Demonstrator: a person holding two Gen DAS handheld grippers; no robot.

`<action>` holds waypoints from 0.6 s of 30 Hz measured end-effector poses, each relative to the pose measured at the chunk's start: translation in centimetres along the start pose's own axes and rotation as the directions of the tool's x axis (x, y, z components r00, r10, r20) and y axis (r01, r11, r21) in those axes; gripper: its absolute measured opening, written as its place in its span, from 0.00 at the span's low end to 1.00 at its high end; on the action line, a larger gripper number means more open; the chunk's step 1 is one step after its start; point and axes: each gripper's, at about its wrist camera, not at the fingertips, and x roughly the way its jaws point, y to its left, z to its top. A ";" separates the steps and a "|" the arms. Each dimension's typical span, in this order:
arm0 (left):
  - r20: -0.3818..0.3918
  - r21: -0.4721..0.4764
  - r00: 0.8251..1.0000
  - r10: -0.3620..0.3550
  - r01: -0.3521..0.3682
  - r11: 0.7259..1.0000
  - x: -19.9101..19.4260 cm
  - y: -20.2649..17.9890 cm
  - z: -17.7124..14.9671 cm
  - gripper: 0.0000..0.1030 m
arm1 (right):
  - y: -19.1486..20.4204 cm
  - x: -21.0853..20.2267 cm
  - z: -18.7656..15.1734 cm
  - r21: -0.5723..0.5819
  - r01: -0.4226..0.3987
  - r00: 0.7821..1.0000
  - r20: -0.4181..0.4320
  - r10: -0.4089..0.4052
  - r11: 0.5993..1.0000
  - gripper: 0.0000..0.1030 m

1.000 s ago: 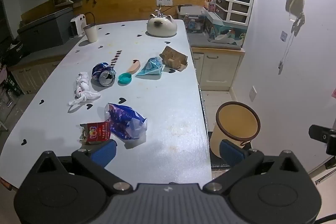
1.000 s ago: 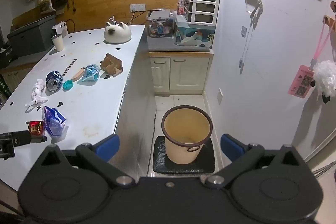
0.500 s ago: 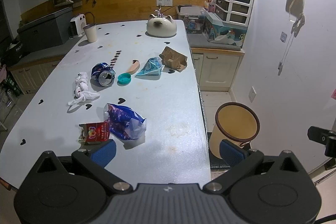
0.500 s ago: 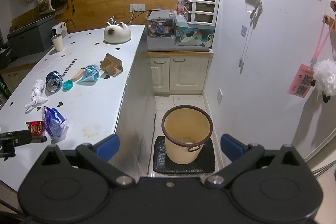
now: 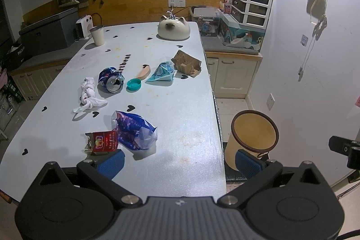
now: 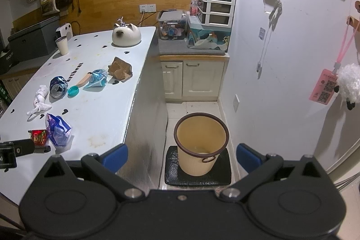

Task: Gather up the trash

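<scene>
Both grippers, left over the littered pale table and right above the tan bin, hang spread and empty, seemingly staged for pick-and-drop.

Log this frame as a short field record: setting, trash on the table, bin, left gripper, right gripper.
setting: pale table with heart marks, indoors
trash on table: red packet, blue wrapper, crushed can, white tissue, teal cap, torn cardboard
bin: tan bin on the floor beside the table, looks empty
left gripper: open, holding nothing
right gripper: open, above the bin
</scene>
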 end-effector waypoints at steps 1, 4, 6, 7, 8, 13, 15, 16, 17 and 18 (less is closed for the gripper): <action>0.000 0.000 1.000 0.000 0.000 1.000 0.0 -0.1 0.0 1.00 | 0.0 0.0 0.0 0.000 0.000 1.000 0.000 0.000 1.000 1.00; 0.000 -0.001 1.000 -0.001 0.001 1.000 0.0 0.0 0.0 1.00 | 0.0 0.0 0.0 0.000 0.000 1.000 0.000 0.000 1.000 1.00; 0.000 -0.001 1.000 -0.001 0.001 1.000 0.0 0.0 0.0 1.00 | 0.0 0.0 0.0 0.000 0.000 1.000 -0.001 0.000 1.000 1.00; -0.001 -0.001 1.000 -0.001 0.001 1.000 0.0 0.0 0.0 1.00 | 0.0 0.0 0.0 0.000 0.001 1.000 0.000 -0.001 1.000 1.00; 0.000 -0.002 1.000 -0.002 0.002 1.000 0.0 0.0 0.0 1.00 | 0.0 0.0 0.0 0.000 0.000 1.000 0.000 0.000 1.000 1.00; 0.000 -0.006 1.000 -0.002 0.002 1.000 -0.2 0.3 0.1 1.00 | 0.0 0.2 0.1 -0.001 -0.001 1.000 -0.001 0.001 1.000 1.00; 0.000 -0.006 1.000 -0.003 0.003 1.000 -0.2 0.3 0.1 1.00 | 0.0 0.2 0.2 0.000 -0.001 1.000 -0.002 0.001 1.000 1.00; 0.000 -0.006 1.000 -0.003 0.003 1.000 -0.2 0.3 0.1 1.00 | 0.1 0.2 0.1 0.000 -0.001 1.000 -0.001 0.001 1.000 1.00; 0.000 -0.006 1.000 -0.003 0.003 1.000 -0.2 0.3 0.1 1.00 | 0.1 0.3 0.1 0.000 0.000 1.000 -0.001 0.000 1.000 1.00; 0.001 -0.006 1.000 -0.003 0.003 1.000 -0.2 0.3 0.1 1.00 | 0.1 0.3 0.0 0.000 0.000 1.000 -0.001 0.000 1.000 1.00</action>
